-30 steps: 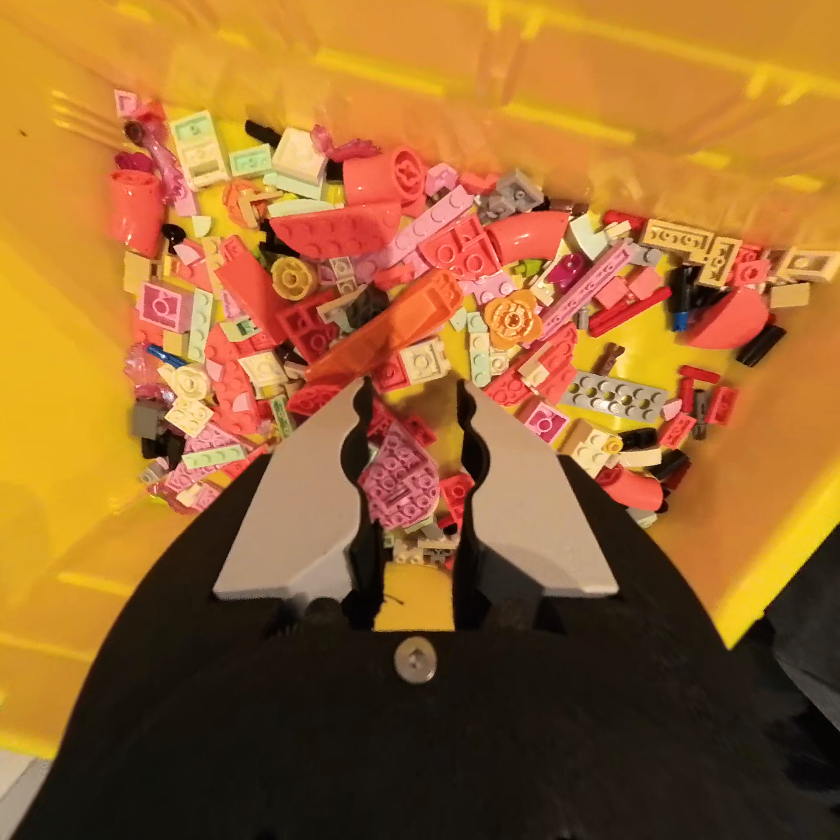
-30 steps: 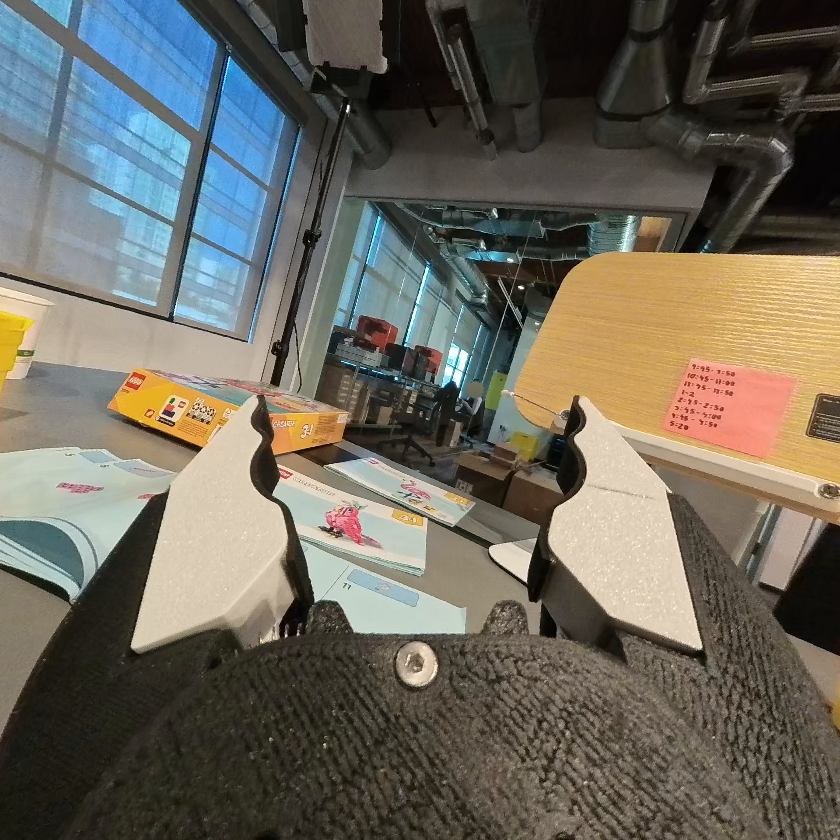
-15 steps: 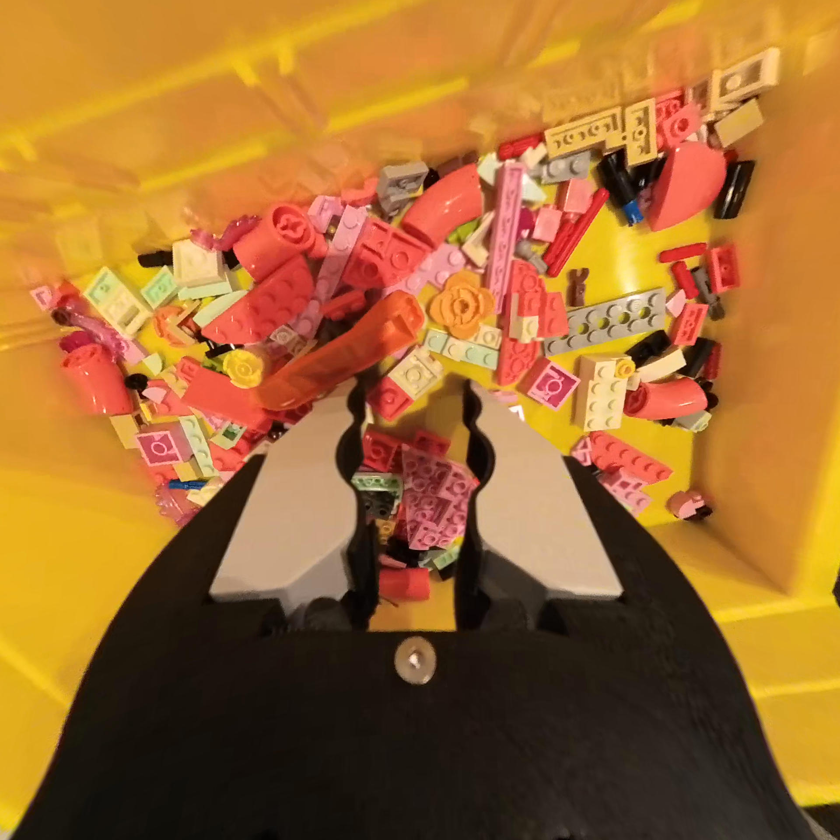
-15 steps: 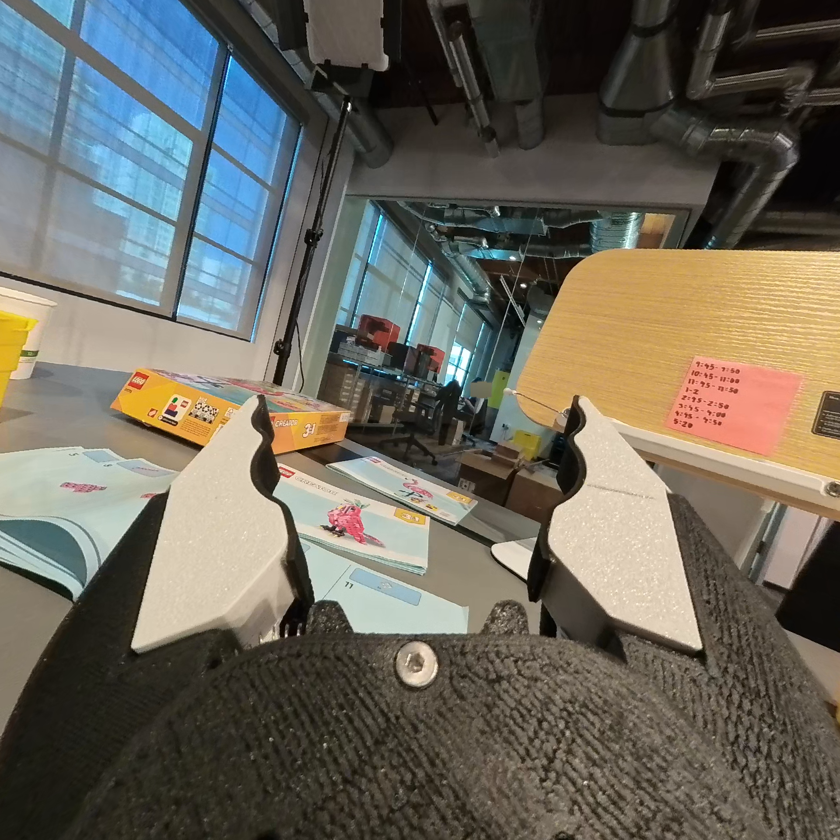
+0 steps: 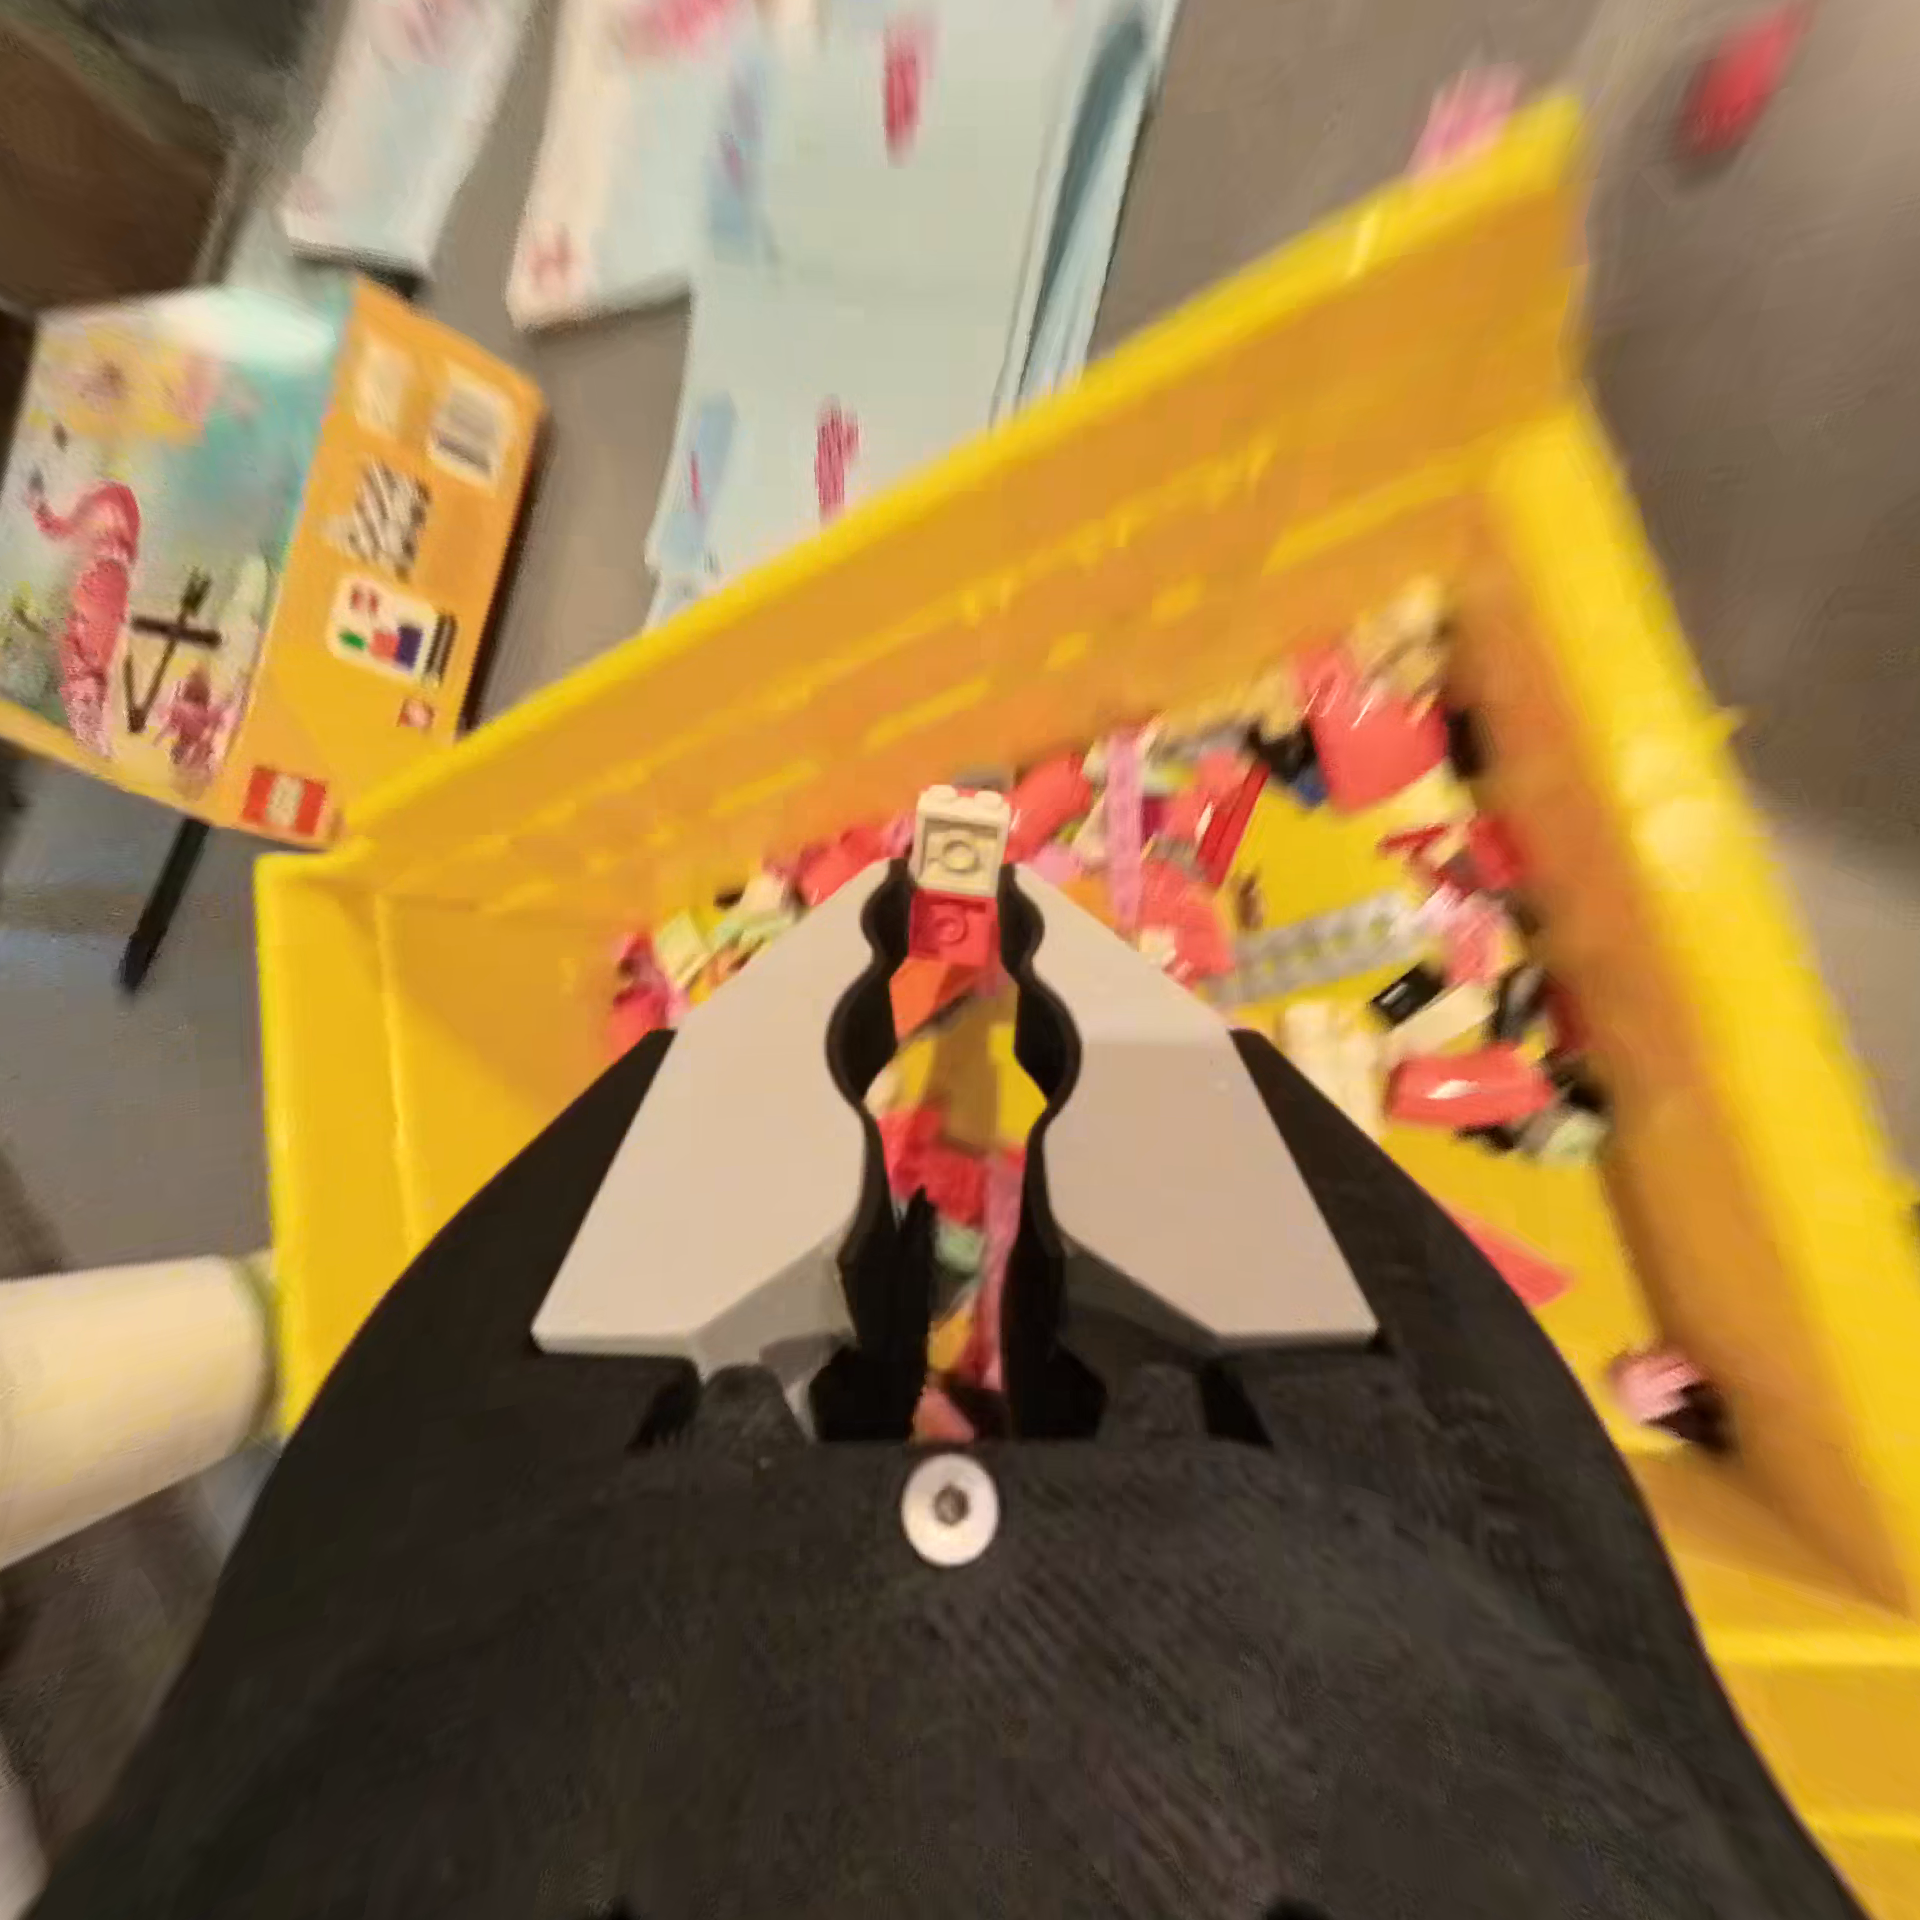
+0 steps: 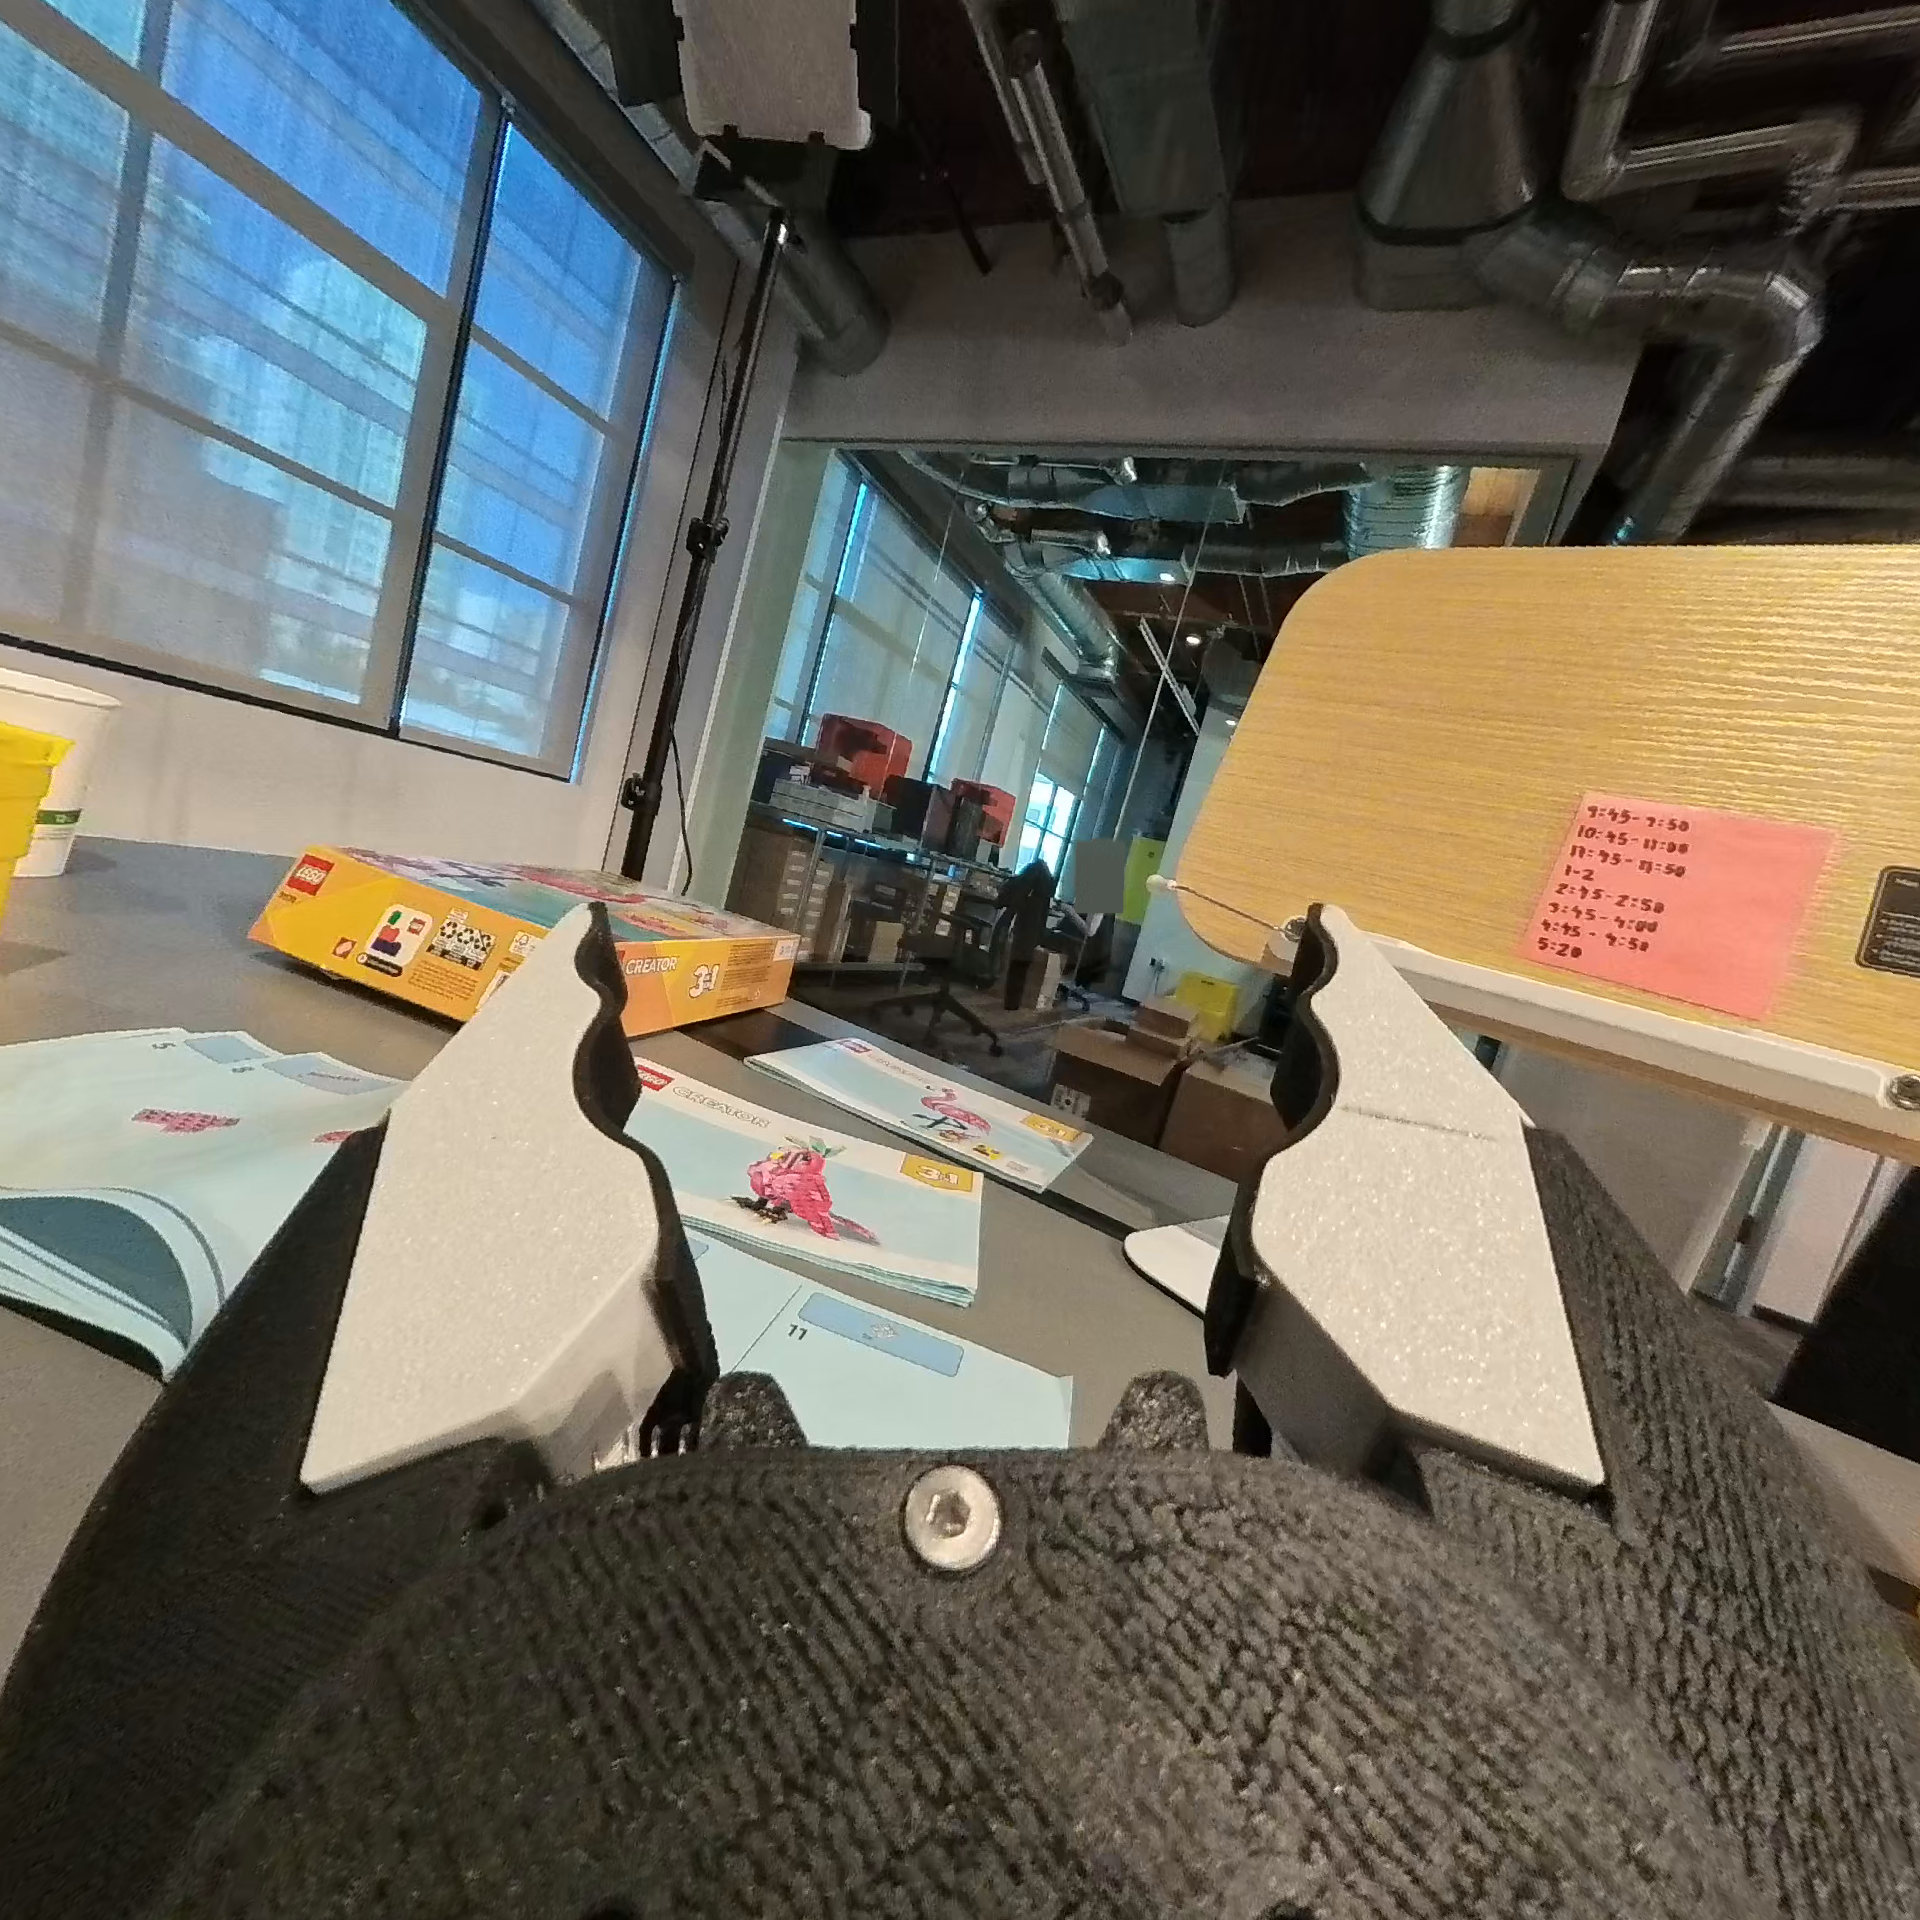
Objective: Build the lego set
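Note:
In the left wrist view my left gripper (image 5: 951, 914) is shut on a small red brick (image 5: 951, 928) with a cream brick (image 5: 958, 852) stuck to its far end. It holds the pair above the yellow bin (image 5: 1039, 582), over the pile of loose pink, red and cream bricks (image 5: 1340, 883). The view is blurred by motion. In the right wrist view my right gripper (image 6: 951, 997) is wide open and empty, held above the grey table (image 6: 135, 935) and pointing across the room.
The set's box (image 6: 520, 945) (image 5: 260, 540) lies on the table behind the bin. Light blue instruction booklets (image 6: 831, 1195) (image 5: 862, 260) are spread around it. A white cup (image 6: 57, 769) stands far left. A wooden board (image 6: 1558, 779) rises at the right.
My left gripper closed on the red and cream bricks from the pile and lifted them up out of the bin, swinging fast. The right gripper has stayed still and open.

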### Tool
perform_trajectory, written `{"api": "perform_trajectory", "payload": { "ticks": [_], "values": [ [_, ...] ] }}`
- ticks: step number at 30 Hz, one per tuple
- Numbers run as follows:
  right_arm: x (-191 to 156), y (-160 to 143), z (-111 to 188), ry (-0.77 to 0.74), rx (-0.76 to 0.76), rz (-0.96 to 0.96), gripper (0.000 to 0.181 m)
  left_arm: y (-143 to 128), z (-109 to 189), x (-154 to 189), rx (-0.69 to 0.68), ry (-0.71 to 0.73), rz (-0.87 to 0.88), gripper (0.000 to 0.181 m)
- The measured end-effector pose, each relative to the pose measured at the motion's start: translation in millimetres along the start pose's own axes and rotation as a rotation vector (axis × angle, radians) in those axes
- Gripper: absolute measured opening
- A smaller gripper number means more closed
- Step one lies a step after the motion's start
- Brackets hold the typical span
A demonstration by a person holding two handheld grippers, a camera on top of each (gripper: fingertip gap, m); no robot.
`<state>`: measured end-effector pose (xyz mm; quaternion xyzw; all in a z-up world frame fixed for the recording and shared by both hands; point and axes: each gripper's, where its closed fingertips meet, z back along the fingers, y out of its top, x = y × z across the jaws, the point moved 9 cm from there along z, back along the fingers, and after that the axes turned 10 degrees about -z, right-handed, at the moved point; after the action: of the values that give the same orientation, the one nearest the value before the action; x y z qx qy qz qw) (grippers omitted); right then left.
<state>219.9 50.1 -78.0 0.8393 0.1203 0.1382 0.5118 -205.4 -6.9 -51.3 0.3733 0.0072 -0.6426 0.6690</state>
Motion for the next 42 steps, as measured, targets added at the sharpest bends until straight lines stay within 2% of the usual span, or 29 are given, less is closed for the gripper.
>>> {"api": "perform_trajectory", "payload": {
  "ticks": [3, 5, 7, 9, 15, 21, 27, 42],
  "values": [
    [0.1, 0.0, 0.1, 0.000, 0.000, -0.001, 0.125, 11.2, 18.1, -6.5, 0.280, -0.085, 0.289, 0.017],
    [-0.1, 0.0, 0.0, 0.002, -0.001, -0.001, 0.125, 10.8, 25.8, -18.6, 0.381, -0.105, 0.586, 0.017],
    [-0.3, -0.4, -0.2, 0.006, -0.003, -0.003, 0.125, 13.1, 33.4, -24.8, 0.500, -0.206, 0.870, 0.016],
    [-0.6, -0.8, -0.5, 0.009, -0.007, -0.004, 0.125, 14.9, 38.5, -25.8, 0.604, -0.285, 0.998, 0.016],
    [-0.7, -0.9, -0.5, 0.013, -0.007, -0.007, 0.125, 15.2, 42.6, -22.2, 0.640, -0.335, 1.060, 0.016],
    [-0.9, -1.0, -0.5, 0.017, -0.008, -0.008, 0.125, 12.3, 46.4, -24.1, 0.631, -0.317, 1.059, 0.016],
    [-1.5, -1.3, -0.7, 0.024, -0.012, -0.007, 0.124, -2.9, 41.8, -25.9, 0.362, -0.190, 0.976, 0.016],
    [-7.1, -1.4, -1.3, 0.060, -0.020, 0.028, 0.122, -12.5, 26.4, -5.5, 0.109, -0.273, 0.918, 0.016]
  ]
}}
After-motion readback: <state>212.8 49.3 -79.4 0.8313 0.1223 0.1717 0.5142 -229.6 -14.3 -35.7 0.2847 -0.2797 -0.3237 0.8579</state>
